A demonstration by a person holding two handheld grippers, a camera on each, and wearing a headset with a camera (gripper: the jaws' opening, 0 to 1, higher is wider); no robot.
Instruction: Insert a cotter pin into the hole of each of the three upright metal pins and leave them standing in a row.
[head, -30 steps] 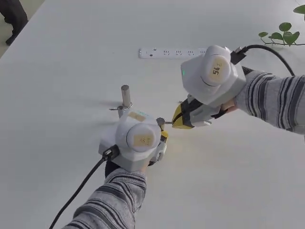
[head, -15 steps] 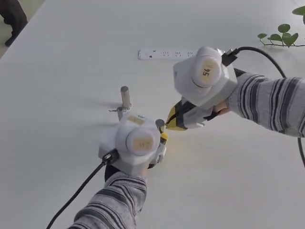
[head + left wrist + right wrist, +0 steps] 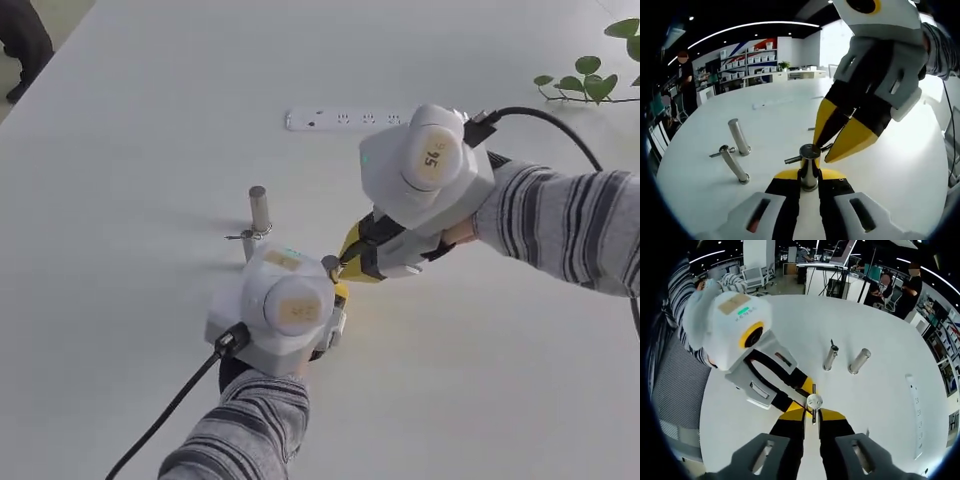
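Tbl [image 3: 150, 120] smooth, matt; pin [image 3: 810, 169], cotter pin [image 3: 791, 160] shiny metal; sleeves [image 3: 570, 220] knit cloth.

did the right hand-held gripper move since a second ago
Yes. The right hand-held gripper shifted left against the power strip, toward the held metal pin.

head view: high, steeply down at white tabletop [image 3: 130, 130] | left gripper view: low, close along left fingers [image 3: 786, 176] | right gripper view: close, down along right fingers [image 3: 792, 416] | shared: short steel pin [image 3: 809, 167] between left fingers, wire cotter pin [image 3: 791, 159] between right fingers
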